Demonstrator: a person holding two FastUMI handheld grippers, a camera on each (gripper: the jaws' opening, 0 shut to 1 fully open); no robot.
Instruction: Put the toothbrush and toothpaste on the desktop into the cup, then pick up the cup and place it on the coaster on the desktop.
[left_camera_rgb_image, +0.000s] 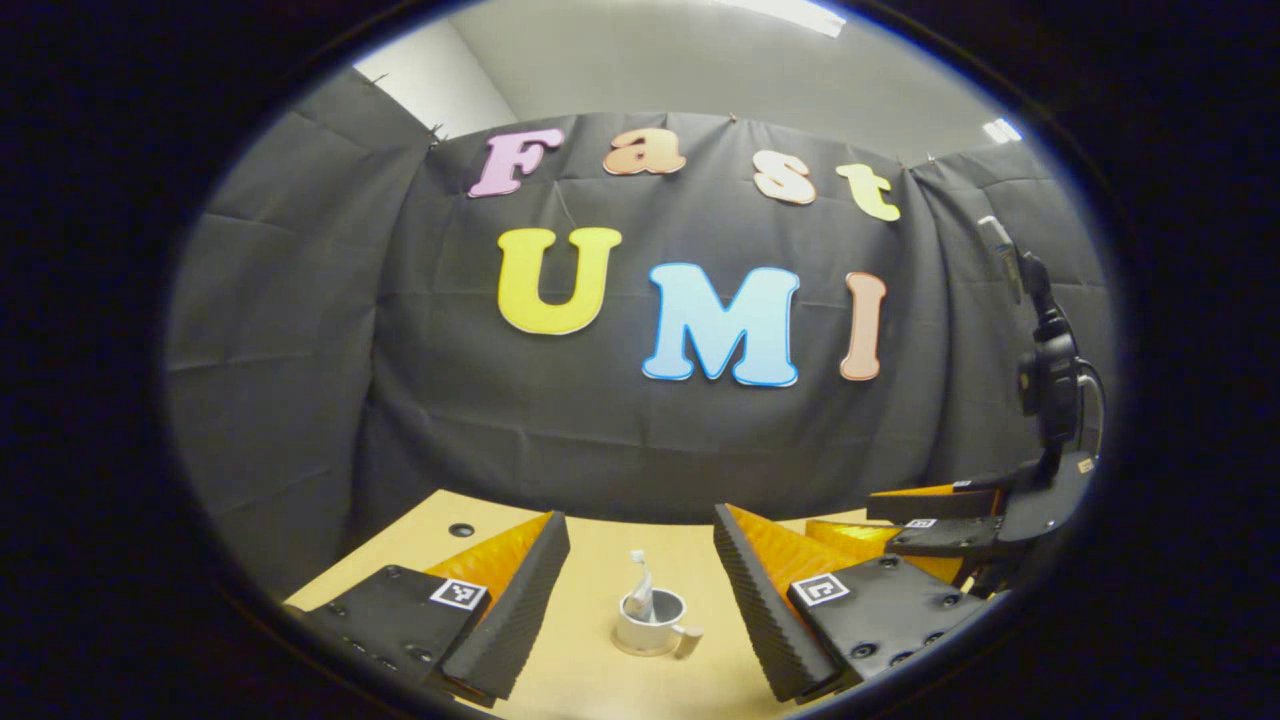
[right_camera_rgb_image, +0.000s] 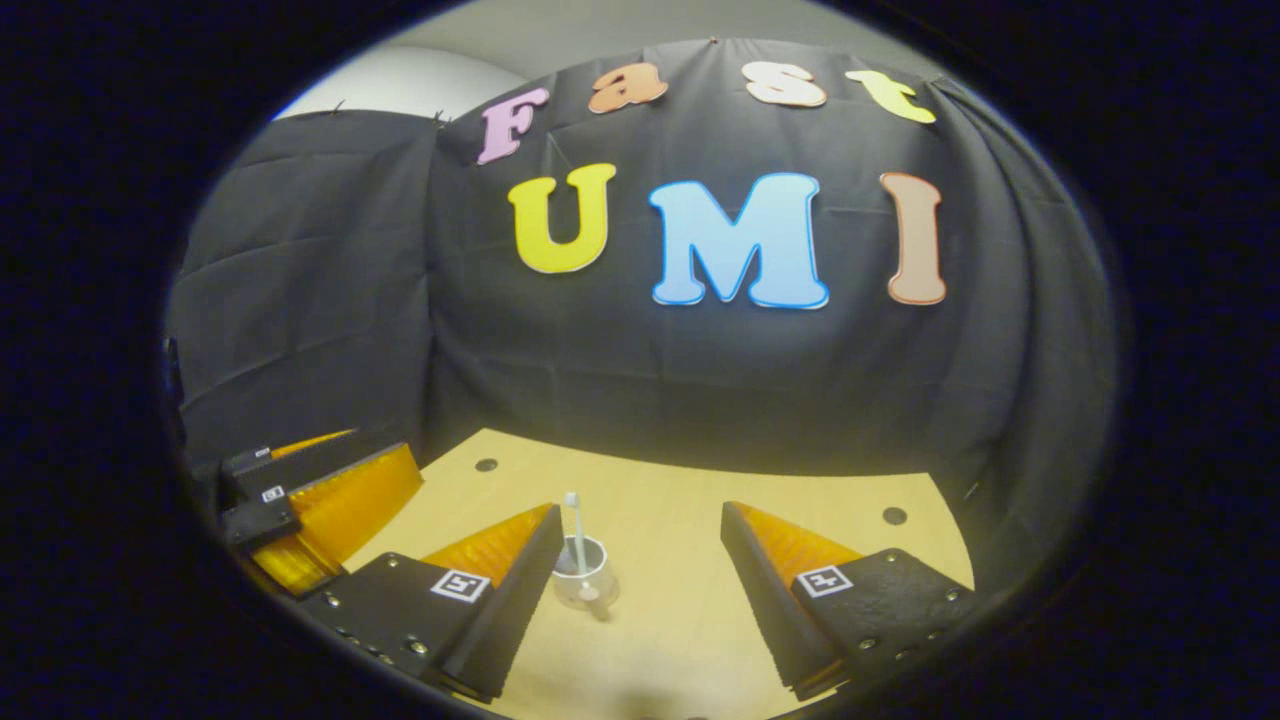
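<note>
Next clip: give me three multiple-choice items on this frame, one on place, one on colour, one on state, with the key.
1. Where is the small white handled cup?
A. on the light wooden desktop
B. held in the air
C. on the floor

2. What colour is the cup?
A. red
B. white
C. green

3. How does the left gripper stand?
A. shut on the cup
B. open
C. shut on nothing

Key: 1 A, the cup sits on the desktop; 2 B, it looks white in both views; 3 B, its fingers stand wide apart, like the right gripper.
</note>
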